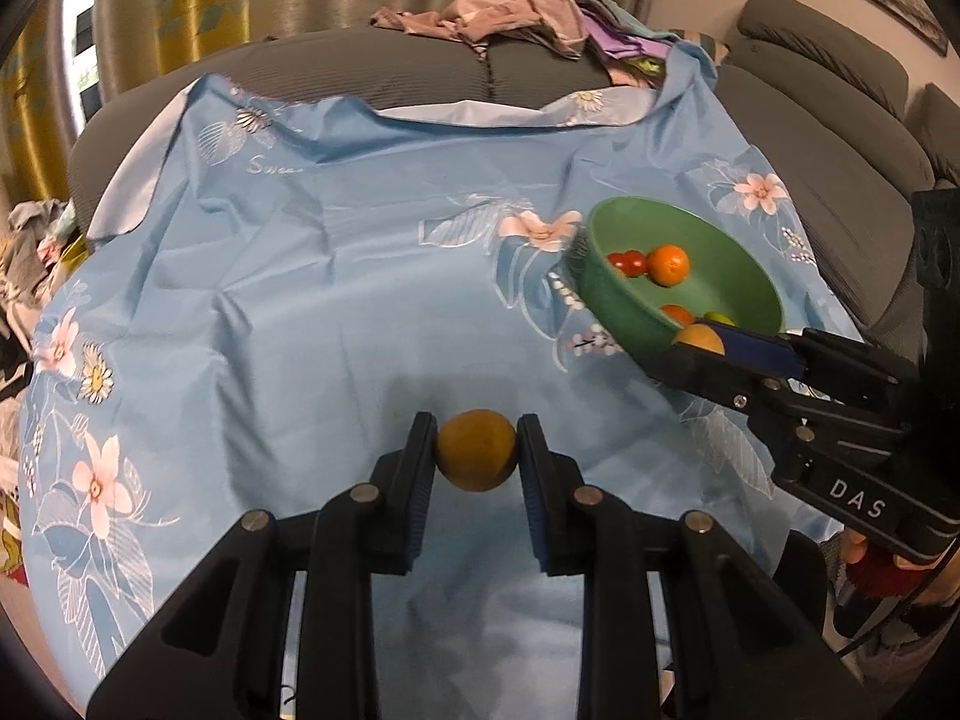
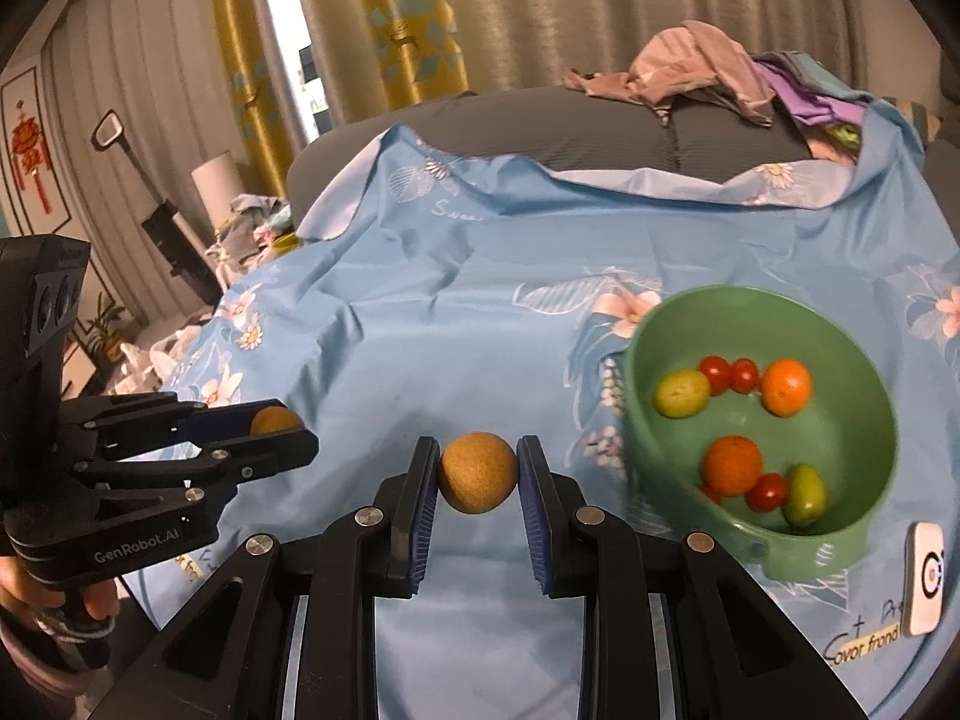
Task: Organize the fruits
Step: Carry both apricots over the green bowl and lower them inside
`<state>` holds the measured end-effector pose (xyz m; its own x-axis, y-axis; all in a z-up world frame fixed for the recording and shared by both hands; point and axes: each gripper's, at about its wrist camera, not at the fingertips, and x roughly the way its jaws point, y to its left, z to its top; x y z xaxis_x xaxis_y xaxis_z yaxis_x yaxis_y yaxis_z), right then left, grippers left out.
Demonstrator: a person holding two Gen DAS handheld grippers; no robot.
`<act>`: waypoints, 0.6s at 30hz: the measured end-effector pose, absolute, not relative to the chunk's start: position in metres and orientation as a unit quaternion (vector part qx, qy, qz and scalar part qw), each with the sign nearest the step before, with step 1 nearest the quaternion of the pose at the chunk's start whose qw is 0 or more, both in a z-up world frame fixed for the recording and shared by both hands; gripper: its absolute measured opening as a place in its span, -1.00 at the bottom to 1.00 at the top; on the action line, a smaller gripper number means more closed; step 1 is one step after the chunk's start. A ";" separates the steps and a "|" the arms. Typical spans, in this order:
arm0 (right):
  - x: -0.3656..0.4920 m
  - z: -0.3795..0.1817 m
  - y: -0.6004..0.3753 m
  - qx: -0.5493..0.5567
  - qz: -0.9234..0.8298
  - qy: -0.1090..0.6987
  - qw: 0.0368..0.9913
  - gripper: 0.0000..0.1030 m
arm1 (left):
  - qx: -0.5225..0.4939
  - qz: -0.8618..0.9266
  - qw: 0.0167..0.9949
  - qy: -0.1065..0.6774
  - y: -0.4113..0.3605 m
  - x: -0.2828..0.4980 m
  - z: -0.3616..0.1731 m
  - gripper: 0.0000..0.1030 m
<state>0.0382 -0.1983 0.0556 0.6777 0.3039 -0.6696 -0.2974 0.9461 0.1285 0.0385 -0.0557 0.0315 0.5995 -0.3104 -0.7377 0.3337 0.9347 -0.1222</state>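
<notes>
My left gripper (image 1: 477, 450) is shut on a yellow-brown round fruit (image 1: 477, 450), held above the blue flowered cloth (image 1: 336, 276). My right gripper (image 2: 478, 473) is shut on a second yellow-brown round fruit (image 2: 478, 473). A green bowl (image 2: 660, 432) sits on the cloth at the right and holds oranges (image 2: 786, 386), cherry tomatoes (image 2: 729, 374) and green fruits (image 2: 681, 393). In the left wrist view the right gripper (image 1: 699, 339) with its fruit hangs at the near rim of the bowl (image 1: 606, 300). In the right wrist view the left gripper (image 2: 276, 423) is off to the left.
A pile of clothes (image 1: 516, 6) lies on the grey sofa (image 1: 390, 66) behind the cloth. A small white device (image 2: 926, 579) lies on the cloth just right of the bowl. Curtains (image 2: 384, 18) hang behind, and clutter (image 2: 252, 228) lies on the floor at the left.
</notes>
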 end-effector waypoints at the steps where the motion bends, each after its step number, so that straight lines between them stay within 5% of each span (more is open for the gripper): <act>1: 0.038 0.056 -0.202 0.007 0.161 0.365 0.917 -0.45 | 0.018 -0.183 0.894 0.409 -0.060 0.040 0.032 -0.47; 18: 0.044 0.062 -0.260 0.047 0.114 0.351 0.928 -0.45 | 0.061 -0.243 0.884 0.395 -0.128 0.070 0.048 -0.47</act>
